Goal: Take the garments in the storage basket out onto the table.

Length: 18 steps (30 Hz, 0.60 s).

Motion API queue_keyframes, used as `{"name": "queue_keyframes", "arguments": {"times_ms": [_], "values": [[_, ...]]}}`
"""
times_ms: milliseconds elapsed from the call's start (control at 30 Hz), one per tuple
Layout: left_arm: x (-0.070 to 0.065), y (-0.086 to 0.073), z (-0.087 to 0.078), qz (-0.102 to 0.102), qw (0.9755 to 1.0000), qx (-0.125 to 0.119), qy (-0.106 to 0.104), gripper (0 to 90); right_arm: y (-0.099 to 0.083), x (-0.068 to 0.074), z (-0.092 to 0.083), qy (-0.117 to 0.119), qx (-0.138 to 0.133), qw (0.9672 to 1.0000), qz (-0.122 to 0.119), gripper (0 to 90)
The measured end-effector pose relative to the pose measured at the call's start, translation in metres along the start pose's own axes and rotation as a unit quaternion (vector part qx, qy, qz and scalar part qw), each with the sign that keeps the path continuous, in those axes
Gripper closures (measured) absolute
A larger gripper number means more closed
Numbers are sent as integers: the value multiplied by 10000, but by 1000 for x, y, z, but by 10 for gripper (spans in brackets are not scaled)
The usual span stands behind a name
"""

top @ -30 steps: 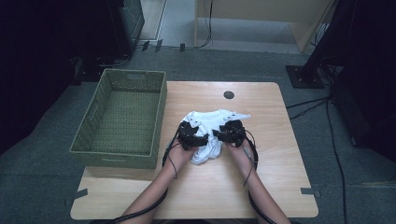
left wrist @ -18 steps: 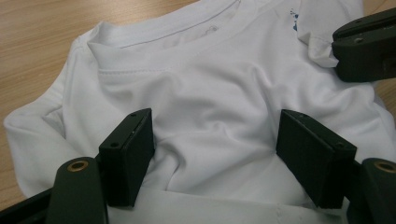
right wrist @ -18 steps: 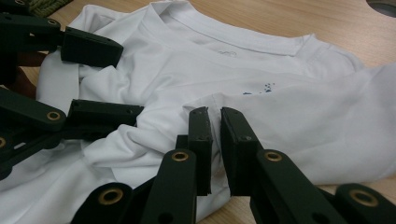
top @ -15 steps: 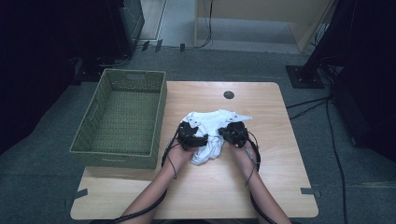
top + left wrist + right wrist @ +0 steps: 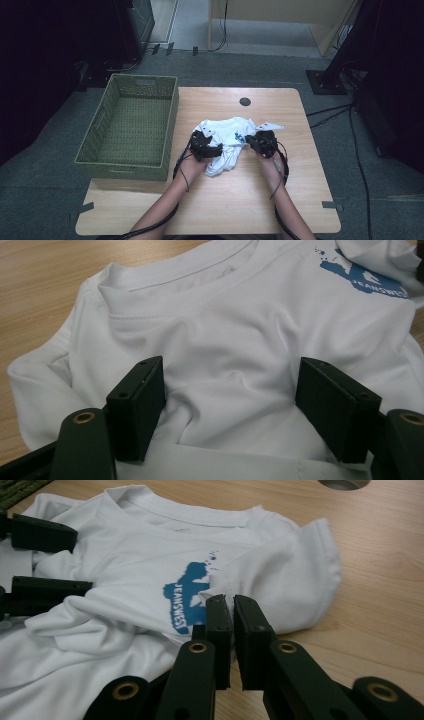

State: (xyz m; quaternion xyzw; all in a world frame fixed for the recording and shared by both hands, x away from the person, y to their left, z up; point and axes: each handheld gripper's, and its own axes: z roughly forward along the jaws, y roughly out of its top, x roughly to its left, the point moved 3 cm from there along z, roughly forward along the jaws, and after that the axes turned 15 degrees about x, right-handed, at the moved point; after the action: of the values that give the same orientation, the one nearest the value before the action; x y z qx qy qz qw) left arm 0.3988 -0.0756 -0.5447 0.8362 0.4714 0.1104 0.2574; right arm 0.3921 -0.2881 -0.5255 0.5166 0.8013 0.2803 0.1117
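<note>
A white T-shirt with a blue print lies crumpled at the middle of the bench, just right of the green basket. My left tool rests on the shirt's near-left part, jaws spread wide with cloth bunched between them. My right tool, jaws just closed, is clenched on a fold of the shirt beside the print.

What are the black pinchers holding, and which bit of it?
The right gripper pinches a fold of the white T-shirt by its blue print. The left gripper stands open over the shirt.
</note>
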Motion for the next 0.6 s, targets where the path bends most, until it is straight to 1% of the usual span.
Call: {"name": "queue_keyframes", "arguments": {"times_ms": [233, 367, 533, 600], "values": [[1, -1, -1, -9, 10000, 41, 14, 282, -5, -11, -2, -67, 21, 9999, 98, 866], [2, -2, -2, -22, 10000, 30, 24, 282, -8, -18, -4, 11, -6, 9997, 255, 866], [3, -3, -3, -2, 10000, 52, 26, 283, -10, -24, -7, -110, -5, 9995, 309, 866], [3, -3, -3, -27, 10000, 28, 9, 283, -11, -27, -8, -132, -10, 9993, 359, 866]]}}
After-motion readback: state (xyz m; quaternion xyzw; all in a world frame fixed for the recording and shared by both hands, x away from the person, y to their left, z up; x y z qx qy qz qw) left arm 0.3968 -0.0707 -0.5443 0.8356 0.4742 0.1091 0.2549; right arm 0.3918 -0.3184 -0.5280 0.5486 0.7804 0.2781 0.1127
